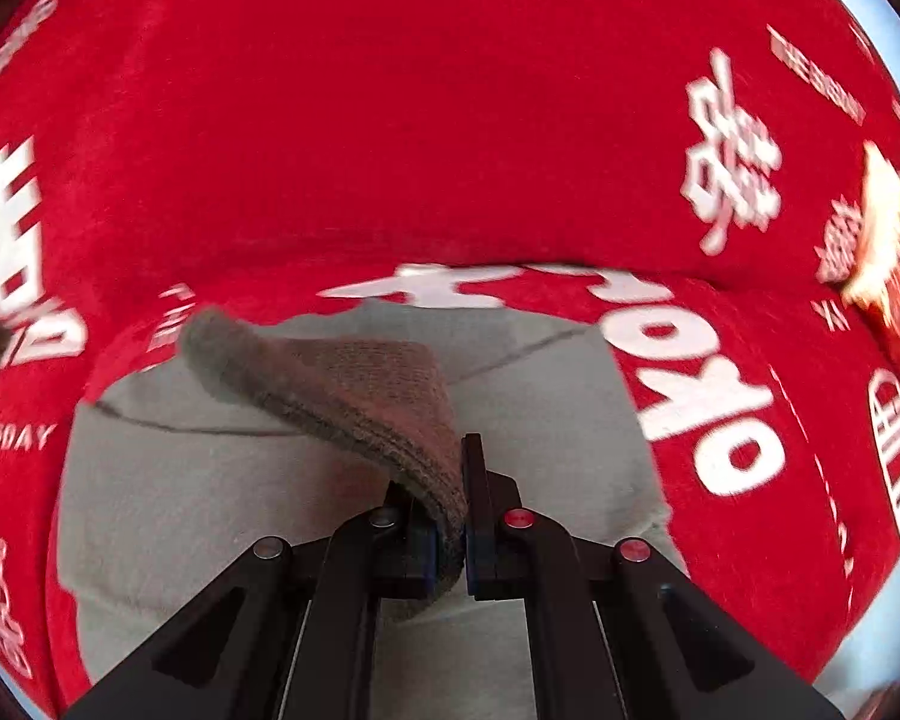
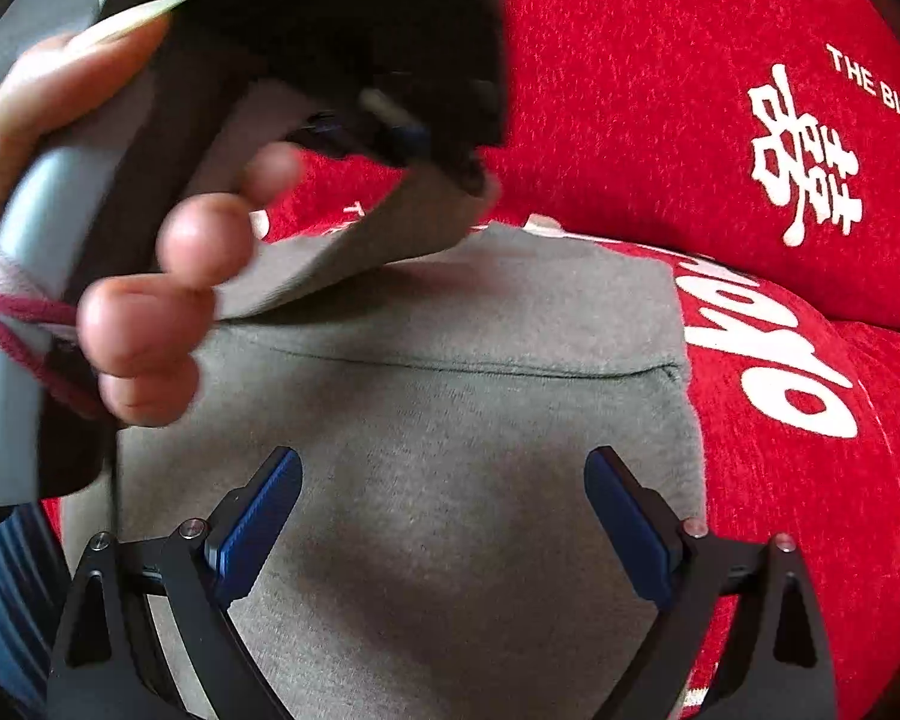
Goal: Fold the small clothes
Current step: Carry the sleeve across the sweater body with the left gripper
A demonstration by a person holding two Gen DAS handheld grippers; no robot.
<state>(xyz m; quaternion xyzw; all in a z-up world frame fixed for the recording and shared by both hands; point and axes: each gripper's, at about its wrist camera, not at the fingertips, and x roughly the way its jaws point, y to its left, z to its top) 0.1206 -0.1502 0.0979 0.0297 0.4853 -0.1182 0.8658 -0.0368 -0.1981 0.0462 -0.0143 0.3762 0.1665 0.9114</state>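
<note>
The left tool (image 1: pixel 450 534) is pressed together on a folded edge of the small grey knit garment (image 1: pixel 222 516), pinching several layers of cloth between its blue pads. From that grip a flap of the garment (image 1: pixel 330 384) rises away from the tool and curls over, its end hanging clear of the cloth below. The rest of the garment lies flat under and ahead of the tool, on a red fabric cover printed with white characters and lettering (image 1: pixel 450 120).

In the right wrist view, the right tool (image 2: pixel 444 534) hovers over the flat grey garment (image 2: pixel 450 480) with its jaws spread wide and nothing between them. Up and to the left of it, a person's hand (image 2: pixel 150 276) grips the grey handle of the left tool (image 2: pixel 450 174), which holds the lifted flap above the garment's far edge. The red cover (image 2: pixel 660 90) extends beyond and to the right.
</note>
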